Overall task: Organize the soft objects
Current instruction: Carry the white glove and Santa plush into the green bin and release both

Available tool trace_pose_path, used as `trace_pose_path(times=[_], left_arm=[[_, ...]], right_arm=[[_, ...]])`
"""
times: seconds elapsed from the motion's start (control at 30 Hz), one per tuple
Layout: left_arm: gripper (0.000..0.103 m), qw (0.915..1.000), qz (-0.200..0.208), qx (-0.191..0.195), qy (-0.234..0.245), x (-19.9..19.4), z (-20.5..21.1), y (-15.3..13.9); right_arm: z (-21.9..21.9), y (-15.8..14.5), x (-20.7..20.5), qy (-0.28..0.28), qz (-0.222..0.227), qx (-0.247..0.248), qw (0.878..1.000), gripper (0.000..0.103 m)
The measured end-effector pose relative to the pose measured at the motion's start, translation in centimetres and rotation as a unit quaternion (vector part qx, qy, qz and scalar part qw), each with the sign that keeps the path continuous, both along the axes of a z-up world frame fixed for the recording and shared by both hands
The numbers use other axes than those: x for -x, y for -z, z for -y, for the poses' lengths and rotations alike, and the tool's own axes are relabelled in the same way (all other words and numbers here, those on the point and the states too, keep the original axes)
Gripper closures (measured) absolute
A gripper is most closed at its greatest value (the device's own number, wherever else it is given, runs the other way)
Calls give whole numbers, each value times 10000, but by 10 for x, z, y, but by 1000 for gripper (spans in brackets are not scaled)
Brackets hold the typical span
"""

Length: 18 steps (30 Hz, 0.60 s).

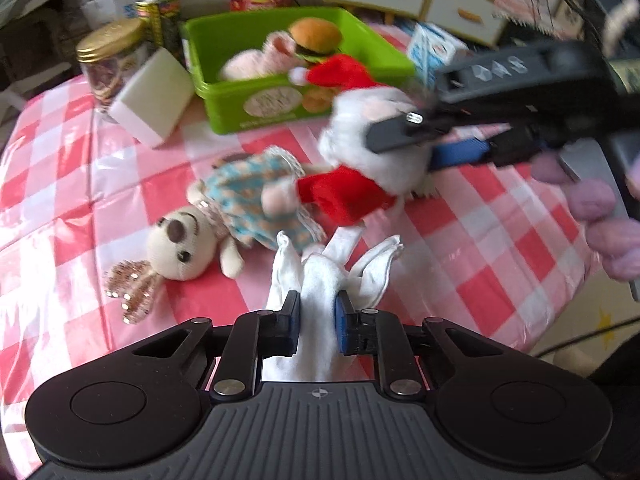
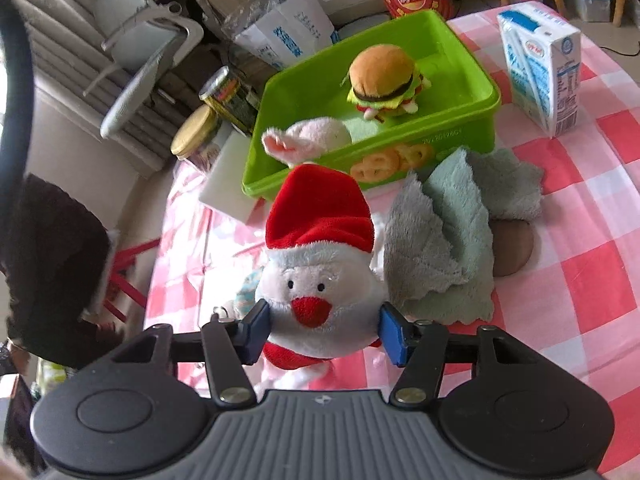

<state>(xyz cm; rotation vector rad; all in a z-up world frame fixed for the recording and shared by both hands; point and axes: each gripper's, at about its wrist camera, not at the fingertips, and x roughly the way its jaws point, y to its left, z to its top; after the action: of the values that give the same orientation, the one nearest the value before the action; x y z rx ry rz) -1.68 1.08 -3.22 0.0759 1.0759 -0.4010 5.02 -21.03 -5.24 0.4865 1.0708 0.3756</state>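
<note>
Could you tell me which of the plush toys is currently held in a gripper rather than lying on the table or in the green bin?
The Santa plush, red-hatted, clamped in the right gripper.

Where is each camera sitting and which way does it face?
Left wrist: on the left gripper, looking along its fingers, shut on a white cloth, across the checked table toward the green bin; the right gripper and a gloved hand show.
Right wrist: on the right gripper, shut on the Santa plush, facing the bin and grey towel.
Shared: Santa, bin, burger plush, milk carton.
</note>
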Motion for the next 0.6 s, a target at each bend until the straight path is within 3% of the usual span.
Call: trace_pose_path(times=[0.3,0.6], left_arm=[[89,9977,326,357,-471,-14,-9,-23],[90,9893,779,792,-946,-33,-10,-54]], right_arm=[[29,-17,-2,309,174,-504,9981,73],[54,-35,-5,672,525,-1249,9885,73]])
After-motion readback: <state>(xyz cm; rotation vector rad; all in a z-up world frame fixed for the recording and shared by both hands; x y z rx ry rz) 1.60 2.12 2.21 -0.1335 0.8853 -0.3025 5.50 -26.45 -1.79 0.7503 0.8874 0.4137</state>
